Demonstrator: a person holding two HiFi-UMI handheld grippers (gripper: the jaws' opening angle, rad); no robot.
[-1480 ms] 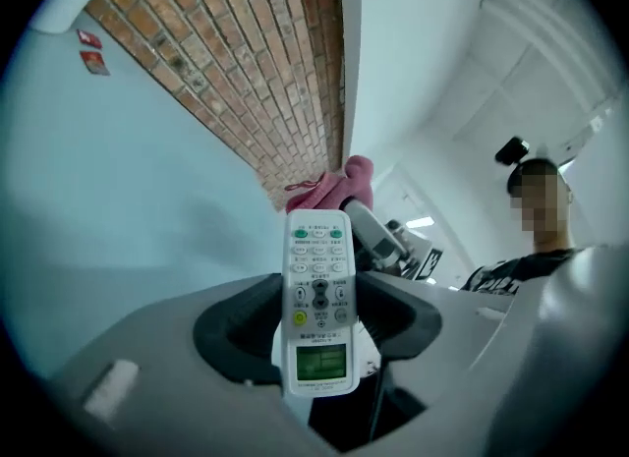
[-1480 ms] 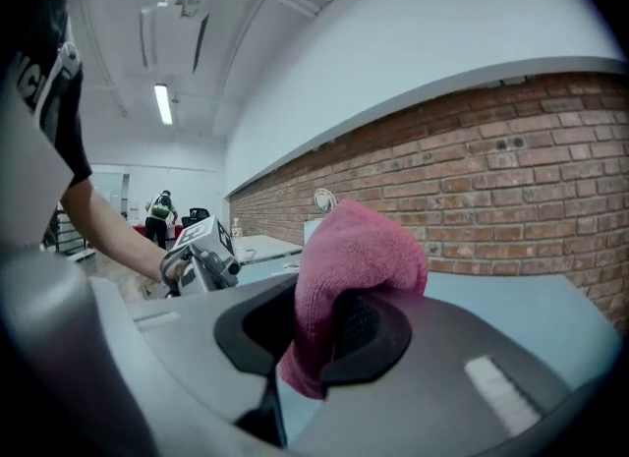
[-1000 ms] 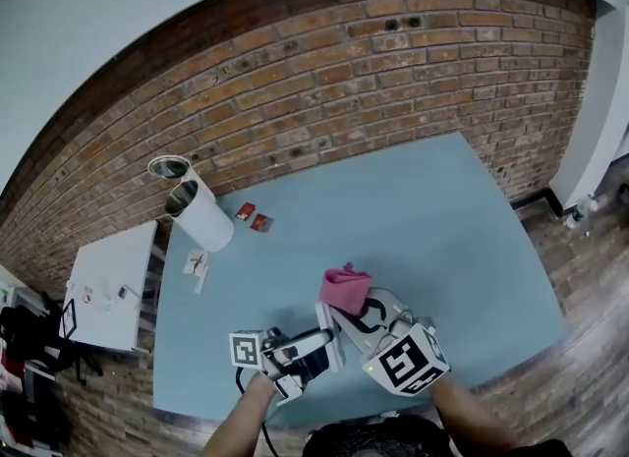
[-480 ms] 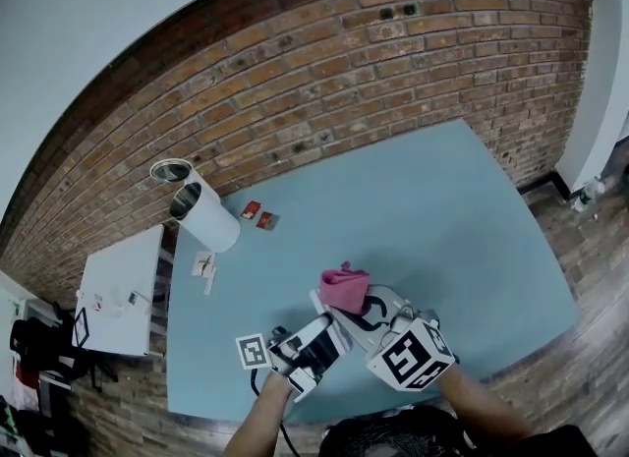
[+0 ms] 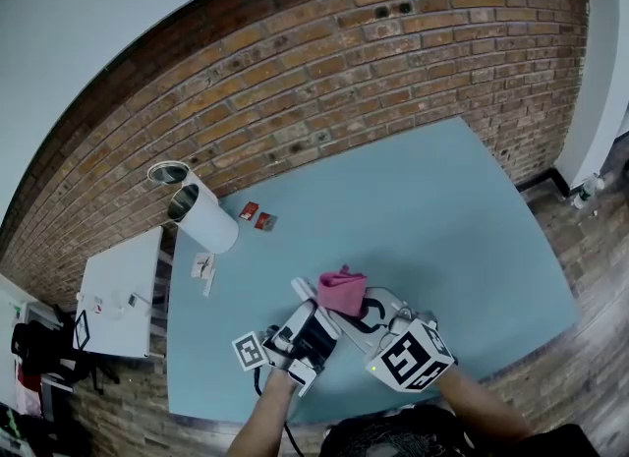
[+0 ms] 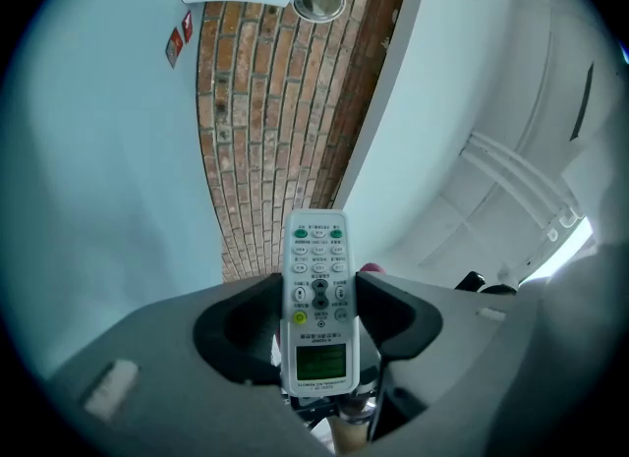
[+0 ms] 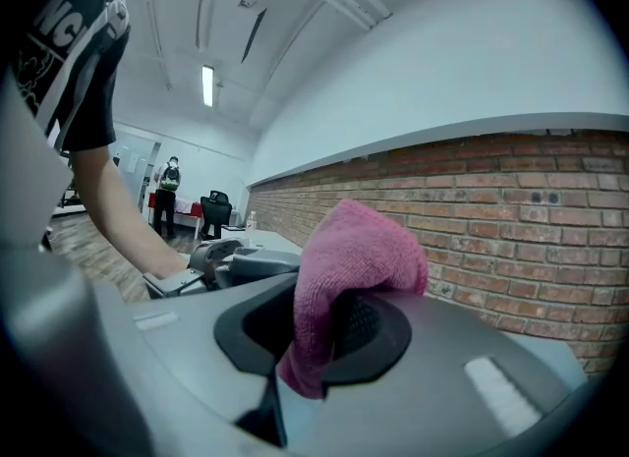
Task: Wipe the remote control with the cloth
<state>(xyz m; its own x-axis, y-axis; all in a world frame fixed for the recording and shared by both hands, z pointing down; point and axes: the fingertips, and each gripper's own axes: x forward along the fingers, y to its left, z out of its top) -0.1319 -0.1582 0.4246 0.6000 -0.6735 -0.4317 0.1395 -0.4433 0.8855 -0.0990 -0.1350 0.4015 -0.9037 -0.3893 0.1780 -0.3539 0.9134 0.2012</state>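
Left gripper (image 6: 317, 286) clamps white remote control (image 6: 318, 337) | right gripper (image 7: 334, 319) pinches pink cloth (image 7: 359, 249) | head view: only remote control's tip shows, beside cloth, above blue worktop (image 5: 442, 219) | buttons (image 6: 319, 249) visible only in left gripper view

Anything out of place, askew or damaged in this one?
Nothing stands out. The remote control sits straight in the left claw, and the pink cloth is bunched in the right claw. Two red packets lie loose on the table near the white cylinder; whether that stands or lies tipped, I cannot tell.
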